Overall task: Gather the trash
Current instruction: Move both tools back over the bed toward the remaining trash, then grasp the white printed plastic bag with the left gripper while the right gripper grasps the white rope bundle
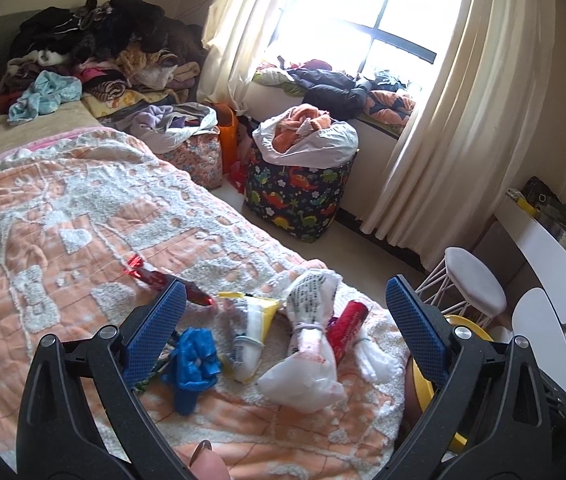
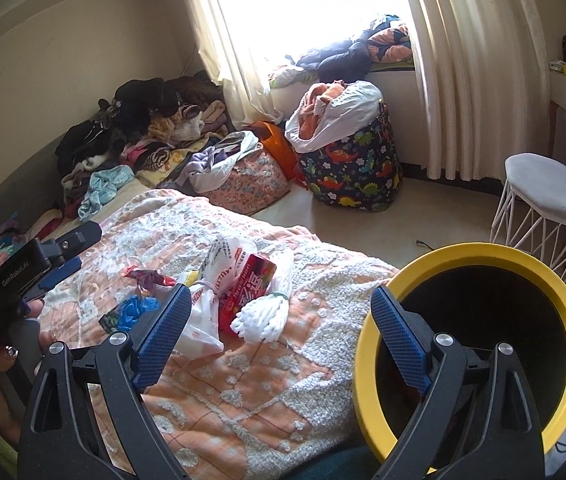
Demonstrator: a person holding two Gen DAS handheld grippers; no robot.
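Both the left gripper (image 1: 283,304) and the right gripper (image 2: 281,312) are wide open and hold nothing. The trash (image 1: 311,344) lies near the bed's (image 1: 83,220) end, beside the yellow bin (image 2: 483,252).

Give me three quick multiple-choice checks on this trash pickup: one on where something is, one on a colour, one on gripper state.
1. Where does the trash lie?
A. on the stool
B. on the bed blanket
C. in the bin

2. What colour is the bin's rim?
A. yellow
B. green
C. white

3. How do both grippers stand?
A. open, empty
B. shut on trash
C. one shut

Answers: 
1 B, the red box and blue wrapper rest on the blanket. 
2 A, the bin is yellow-rimmed. 
3 A, left gripper and right gripper hold nothing.
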